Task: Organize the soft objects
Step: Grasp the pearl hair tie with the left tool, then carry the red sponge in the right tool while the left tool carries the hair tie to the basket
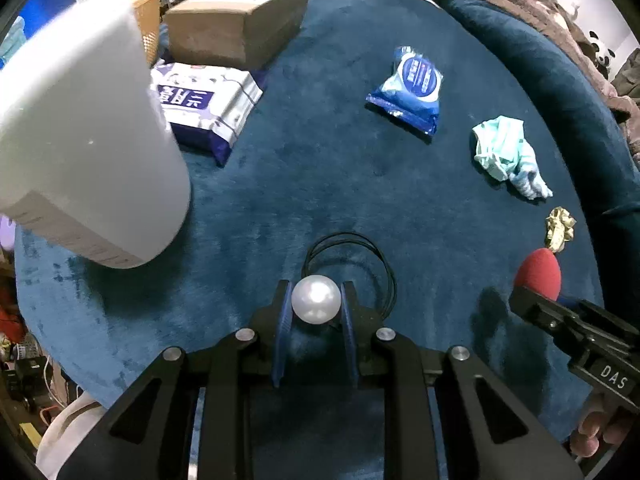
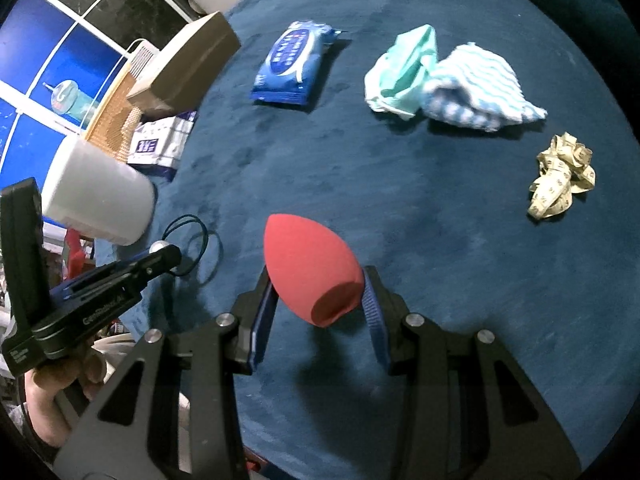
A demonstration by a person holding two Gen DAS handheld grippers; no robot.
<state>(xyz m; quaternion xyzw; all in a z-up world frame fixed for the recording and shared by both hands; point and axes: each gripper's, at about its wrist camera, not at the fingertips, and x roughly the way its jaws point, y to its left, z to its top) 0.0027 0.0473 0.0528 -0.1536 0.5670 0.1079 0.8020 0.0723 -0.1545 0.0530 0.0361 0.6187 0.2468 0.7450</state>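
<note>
Two grippers: left (image 1: 316, 306) holds pearl (image 1: 316, 299), right (image 2: 318, 300) sponge (image 2: 308, 272)

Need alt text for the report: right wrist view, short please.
Right gripper clamps a red egg-shaped sponge above a blue plush surface. Beyond lie a blue wipes pack, crumpled cloths and a tape measure.

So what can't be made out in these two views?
- Orange basket: mostly behind the white cylinder and cardboard box, left wrist view; contents unseen.
- Print on the purple-and-white pack: too small and distorted.
- Hair tie under the pearl: partly hidden by the left tongs.
- Measuring tape markings: too small.
</note>
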